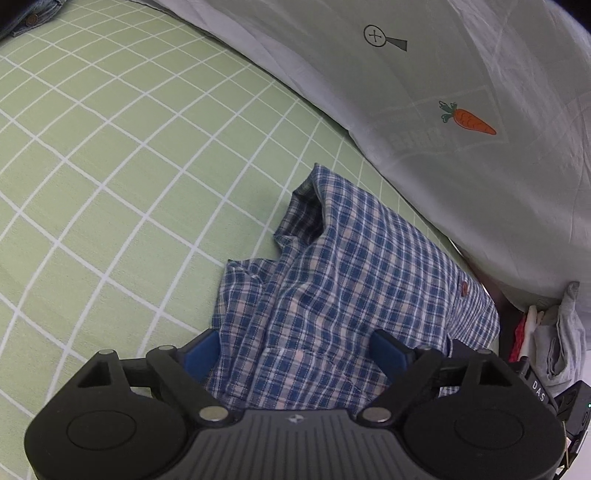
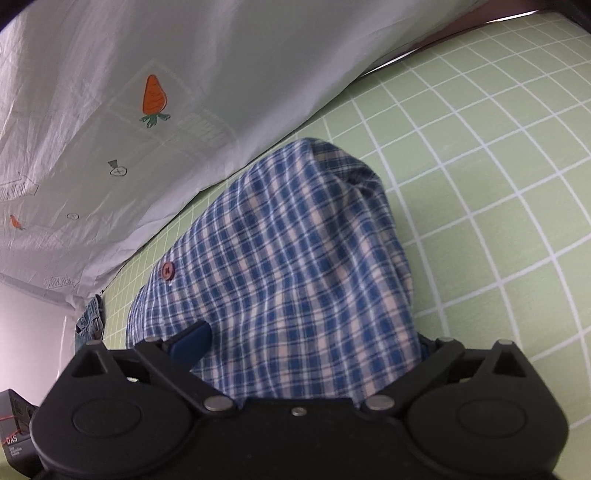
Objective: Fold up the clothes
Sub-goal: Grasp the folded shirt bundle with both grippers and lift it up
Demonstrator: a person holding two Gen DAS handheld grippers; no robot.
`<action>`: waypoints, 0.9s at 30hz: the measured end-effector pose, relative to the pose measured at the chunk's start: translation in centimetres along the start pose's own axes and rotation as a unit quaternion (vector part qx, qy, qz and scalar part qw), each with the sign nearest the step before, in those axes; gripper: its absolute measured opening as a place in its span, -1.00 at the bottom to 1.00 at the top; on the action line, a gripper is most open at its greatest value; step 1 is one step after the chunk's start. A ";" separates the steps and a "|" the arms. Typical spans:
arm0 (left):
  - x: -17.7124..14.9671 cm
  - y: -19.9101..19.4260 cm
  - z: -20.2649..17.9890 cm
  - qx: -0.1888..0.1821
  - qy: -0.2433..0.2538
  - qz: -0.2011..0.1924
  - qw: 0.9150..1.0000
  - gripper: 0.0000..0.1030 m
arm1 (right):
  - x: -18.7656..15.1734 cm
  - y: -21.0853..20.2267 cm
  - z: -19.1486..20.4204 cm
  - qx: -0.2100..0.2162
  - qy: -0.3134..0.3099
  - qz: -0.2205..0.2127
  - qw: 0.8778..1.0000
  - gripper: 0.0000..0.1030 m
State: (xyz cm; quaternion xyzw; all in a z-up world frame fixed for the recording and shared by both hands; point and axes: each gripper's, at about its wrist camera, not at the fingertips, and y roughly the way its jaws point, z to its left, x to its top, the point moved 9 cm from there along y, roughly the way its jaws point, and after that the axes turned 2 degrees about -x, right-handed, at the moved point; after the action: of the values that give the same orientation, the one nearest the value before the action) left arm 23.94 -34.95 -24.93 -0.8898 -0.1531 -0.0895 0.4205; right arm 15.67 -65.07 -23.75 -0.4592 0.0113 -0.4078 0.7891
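A blue and white plaid shirt [image 1: 351, 277] lies bunched on the green checked bed sheet [image 1: 110, 184], its collar end pointing away from me. My left gripper [image 1: 297, 354] is open, its blue fingers [image 1: 205, 356] wide apart with the near part of the shirt between them. In the right wrist view the same shirt [image 2: 295, 258] rises in a mound with a red button [image 2: 167, 270] on its left edge. My right gripper [image 2: 308, 343] is open too. One blue finger [image 2: 192, 343] shows at the left; the cloth hides most of the other.
A white quilt [image 1: 443, 92] printed with carrots banks up along the shirt's far side, white quilt [image 2: 147, 129] in the right wrist view too. Jeans [image 1: 29, 14] lie at the sheet's far corner. Grey clothes [image 1: 561, 339] are piled at the right. Open sheet [image 2: 498, 184] spreads beside the shirt.
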 end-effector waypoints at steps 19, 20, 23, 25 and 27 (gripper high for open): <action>-9.9 -8.9 -7.4 -0.152 0.065 0.060 0.984 -0.21 | -9.1 -12.0 2.1 -0.022 -0.012 -0.038 0.999 -0.23; -10.8 -9.2 -7.8 -0.157 0.073 0.067 0.983 -0.21 | -9.7 -13.1 1.7 -0.025 -0.002 -0.046 0.999 -0.23; -13.6 -9.6 -9.3 -0.172 0.094 0.094 0.976 -0.21 | -11.2 -16.3 0.5 -0.033 0.026 -0.070 0.997 -0.23; -15.4 -9.5 -11.0 -0.184 0.114 0.110 0.970 -0.21 | -12.2 -18.4 -0.3 -0.038 0.045 -0.085 0.995 -0.23; -17.3 -9.3 -13.0 -0.197 0.141 0.123 0.962 -0.21 | -13.3 -20.5 -1.1 -0.043 0.064 -0.101 0.992 -0.23</action>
State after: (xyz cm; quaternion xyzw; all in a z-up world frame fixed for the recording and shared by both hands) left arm 4.10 -42.85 -15.00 -0.9453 0.0395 -0.1902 0.2622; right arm -6.63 -62.22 -14.06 -0.4643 0.0332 -0.5129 0.7212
